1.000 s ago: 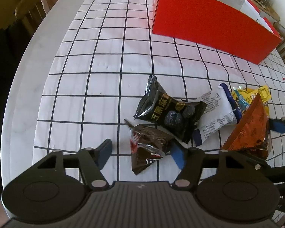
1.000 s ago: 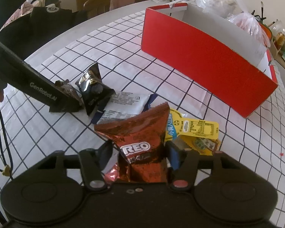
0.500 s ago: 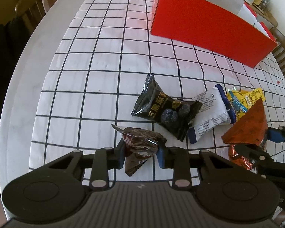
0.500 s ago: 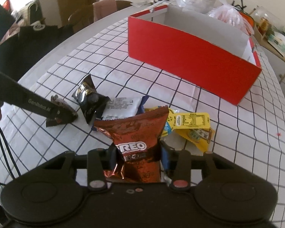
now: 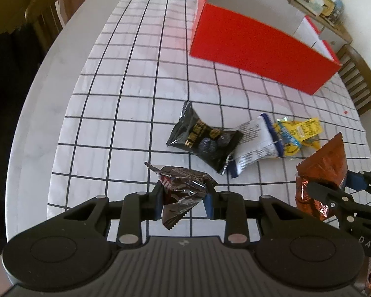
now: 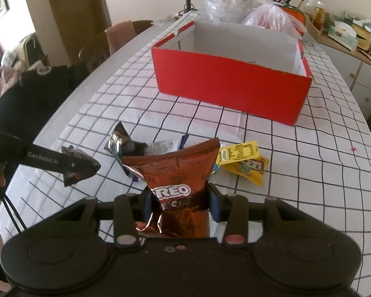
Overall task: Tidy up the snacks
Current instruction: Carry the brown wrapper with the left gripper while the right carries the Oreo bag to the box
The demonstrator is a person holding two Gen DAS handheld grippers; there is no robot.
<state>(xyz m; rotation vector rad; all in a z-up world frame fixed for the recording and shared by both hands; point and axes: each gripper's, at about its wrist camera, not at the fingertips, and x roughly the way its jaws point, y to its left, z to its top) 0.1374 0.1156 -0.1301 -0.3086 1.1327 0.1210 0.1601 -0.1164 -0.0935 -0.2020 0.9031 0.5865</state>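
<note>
My left gripper (image 5: 184,199) is shut on a dark brown crinkled snack packet (image 5: 183,191) and holds it above the table; it also shows in the right wrist view (image 6: 80,167). My right gripper (image 6: 181,201) is shut on a copper Oreo bag (image 6: 178,175), lifted off the table; the bag shows at the right of the left wrist view (image 5: 324,165). An open red box (image 6: 230,86) with a white inside stands farther back. On the checked cloth lie a black packet (image 5: 205,143), a white-and-blue packet (image 5: 257,146) and yellow packets (image 5: 296,133).
The round table's edge (image 5: 37,94) curves along the left. Wooden chairs (image 5: 40,14) stand beyond it and one (image 5: 361,81) at the right. Plastic bags (image 6: 254,10) sit behind the box. A cluttered sideboard (image 6: 346,37) lies at far right.
Both grippers have closed on their packets and lifted them: the left on the dark brown packet, the right on the Oreo bag. Both have risen and the box interior now shows.
</note>
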